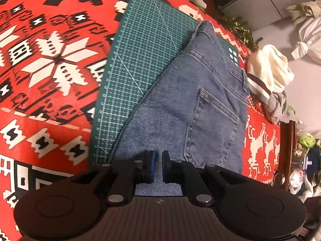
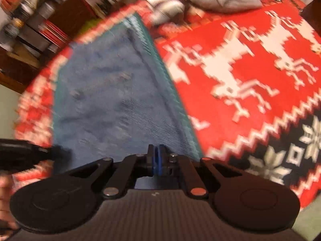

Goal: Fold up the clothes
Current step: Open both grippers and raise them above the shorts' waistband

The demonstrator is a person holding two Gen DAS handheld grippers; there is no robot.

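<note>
Jeans are lying folded on a green cutting mat, back pocket facing up, waistband pointing toward the pile of other clothes; the denim is covering the mat's right part and running down under the left gripper; left fingers are sitting narrow, a slim gap between the blue pads with denim showing through it, nothing clearly pinched; whether the tips are touching the cloth, cannot tell; right gripper is hovering over the near edge of the jeans in a motion-blurred view; right fingers are pressed together, blue pads meeting, and whether any cloth is caught between them cannot tell; the mat is showing as a teal strip beside the denim; the mat is resting on a red, white and black knit-pattern cloth with reindeer covering the bench; a cream garment and a grey striped one are lying bunched just beyond the waistband; white squares printed on the mat corner, no readable writing.
</note>
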